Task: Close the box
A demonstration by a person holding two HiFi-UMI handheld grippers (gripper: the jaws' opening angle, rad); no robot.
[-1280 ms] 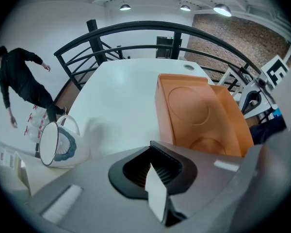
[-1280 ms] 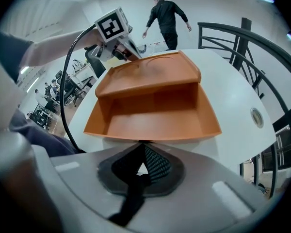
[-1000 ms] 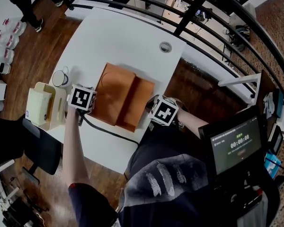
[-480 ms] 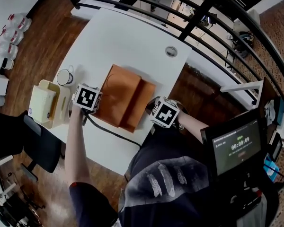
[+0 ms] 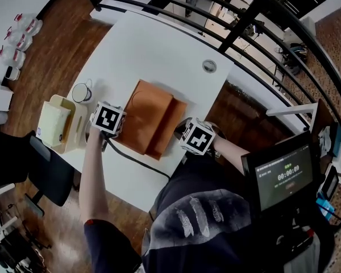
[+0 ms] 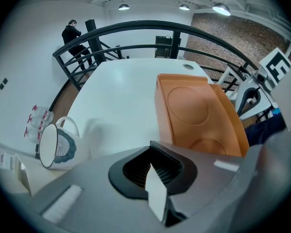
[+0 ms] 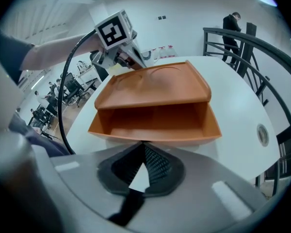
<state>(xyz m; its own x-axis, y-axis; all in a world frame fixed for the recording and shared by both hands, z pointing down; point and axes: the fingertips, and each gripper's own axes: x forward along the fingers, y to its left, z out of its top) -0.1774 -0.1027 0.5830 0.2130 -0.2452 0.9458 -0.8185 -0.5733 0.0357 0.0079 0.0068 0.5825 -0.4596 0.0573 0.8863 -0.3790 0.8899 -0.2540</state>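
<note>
With left gripper [image 6: 152,176] and right gripper [image 7: 144,168] jaws clenched empty, the half-closed orange plastic box [image 5: 150,118] could be shoved across the white bench [image 5: 153,44]

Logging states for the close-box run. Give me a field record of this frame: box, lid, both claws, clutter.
box: orange box on white table, not closed
lid: lid raised at a slant over the tray, opening faces the right claw
left claw: left claw shut, empty, at the lid's outer side; contact unclear
right claw: right claw shut, empty, just short of the tray's front rim
clutter: mug and cream bin, both left of the box
</note>
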